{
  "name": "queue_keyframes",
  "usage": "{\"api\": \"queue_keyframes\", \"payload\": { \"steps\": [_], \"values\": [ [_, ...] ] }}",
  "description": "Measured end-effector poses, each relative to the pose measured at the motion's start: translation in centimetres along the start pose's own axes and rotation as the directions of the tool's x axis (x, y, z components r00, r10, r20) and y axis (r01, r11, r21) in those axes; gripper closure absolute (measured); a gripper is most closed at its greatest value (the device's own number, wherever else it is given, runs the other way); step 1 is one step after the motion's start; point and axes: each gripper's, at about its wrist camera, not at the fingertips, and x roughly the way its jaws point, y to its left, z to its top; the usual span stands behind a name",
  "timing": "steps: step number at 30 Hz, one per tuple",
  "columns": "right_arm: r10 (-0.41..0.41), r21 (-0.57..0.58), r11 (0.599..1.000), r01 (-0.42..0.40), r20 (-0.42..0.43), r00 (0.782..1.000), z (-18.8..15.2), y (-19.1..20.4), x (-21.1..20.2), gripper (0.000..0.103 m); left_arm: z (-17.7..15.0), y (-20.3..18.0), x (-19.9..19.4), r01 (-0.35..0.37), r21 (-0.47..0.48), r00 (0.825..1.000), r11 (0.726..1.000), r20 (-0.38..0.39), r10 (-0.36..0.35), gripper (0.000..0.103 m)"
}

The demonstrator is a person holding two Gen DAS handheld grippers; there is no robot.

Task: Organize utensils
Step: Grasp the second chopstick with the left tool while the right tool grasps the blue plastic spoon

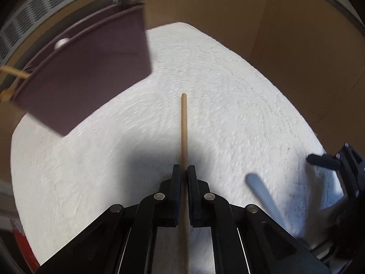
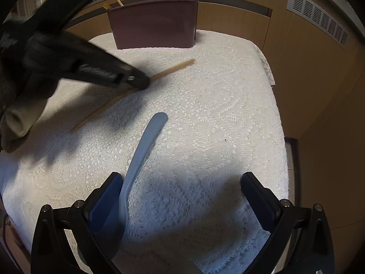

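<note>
left gripper (image 1: 184, 173) is pinched on a wooden chopstick (image 1: 183, 127), pads tight either side of the shaft. stick's long axis runs straight fwd along the fingers, blunt end pointing away over the white lace cloth (image 1: 239, 96). in the right wrist view the same chopstick (image 2: 175, 68) lies on a diagonal, far end up-right twd the bin, near end low-left, w/ the left gripper (image 2: 139, 82) clamped mid-length; whether it's touching the cloth or just above, can't tell.

right gripper (image 2: 182, 189) is spread wide. pale blue utensil (image 2: 146, 146) lies on the cloth w/ its handle pointing fwd and a bit right, lower part touching or just beside the left-hand blue pad (image 2: 107, 196); nothing pinched.

maroon bin (image 2: 155, 25) stands at the far edge of the cloth, utensil tips poking out top. left wrist view shows it tilted by fisheye, up-left (image 1: 86, 68), and the blue utensil (image 1: 262, 191) blurred at lower right.

cloth bare betw chopstick and right edge; table edge drops off right, wood panels (image 2: 308, 68) behind.
</note>
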Motion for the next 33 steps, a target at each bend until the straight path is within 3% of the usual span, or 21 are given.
{"api": "queue_keyframes", "payload": {
  "steps": [8, 12, 16, 18, 20, 21, 25, 27, 28, 31, 33],
  "values": [
    [0.011, 0.001, 1.0, -0.011, -0.021, 1.0, 0.4, 0.0, 0.4, 0.0, -6.7, 4.9, -4.3, -0.053, -0.143, 0.996, 0.988, 0.069, 0.063, 0.098],
    [0.008, 0.023, 1.0, -0.006, -0.063, 0.998, 0.7, 0.0, 0.7, 0.0, -8.4, 5.4, -5.4, -0.01, -0.18, 0.997, 0.984, 0.08, 0.025, 0.098],
    [-0.005, 0.028, 1.0, 0.007, -0.076, 0.997, 1.1, 0.2, 0.7, 0.003, -9.4, 4.9, -5.7, -0.011, -0.184, 0.995, 0.983, 0.091, 0.029, 0.096],
    [-0.015, 0.059, 0.998, 0.016, -0.023, 1.0, 1.2, 0.5, -0.2, 0.037, -9.5, 4.6, -5.3, -0.008, -0.184, 0.996, 0.983, 0.091, 0.025, 0.096],
    [0.006, 0.05, 0.999, -0.006, -0.015, 1.0, 1.6, 1.4, -0.7, 0.062, -9.6, 4.6, -5.1, 0.006, -0.19, 0.996, 0.982, 0.088, 0.011, 0.096],
    [0.016, 0.055, 0.998, -0.016, -0.013, 1.0, 1.8, 1.8, -0.8, 0.066, -9.6, 4.4, -5.1, 0.011, -0.191, 0.996, 0.981, 0.088, 0.006, 0.096],
    [0.008, 0.096, 0.995, -0.007, -0.01, 1.0, 2.8, 2.6, -0.1, 0.066, -9.2, 4.2, -5.1, 0.04, -0.192, 0.995, 0.981, 0.096, -0.022, 0.096],
    [-0.025, 0.099, 0.995, 0.028, -0.03, 0.999, 3.3, 2.9, 0.9, 0.087, -8.6, 3.9, -5.2, 0.051, -0.187, 0.995, 0.981, 0.093, -0.034, 0.096],
    [-0.047, 0.082, 0.995, 0.048, -0.018, 0.999, 3.6, 3.2, 0.7, 0.09, -8.1, 3.7, -5.0, 0.056, -0.177, 0.995, 0.983, 0.091, -0.04, 0.096],
    [-0.035, 0.069, 0.997, 0.033, 0.026, 0.999, 4.0, 2.8, -0.5, 0.093, -6.7, 2.7, -5.1, 0.074, -0.134, 0.995, 0.988, 0.08, -0.063, 0.093],
    [-0.047, 0.071, 0.997, 0.042, 0.076, 0.996, 4.2, 1.8, -1.9, 0.093, -5.2, 2.0, -4.7, 0.098, -0.111, 0.994, 0.989, 0.061, -0.091, 0.082]
  ]
}}
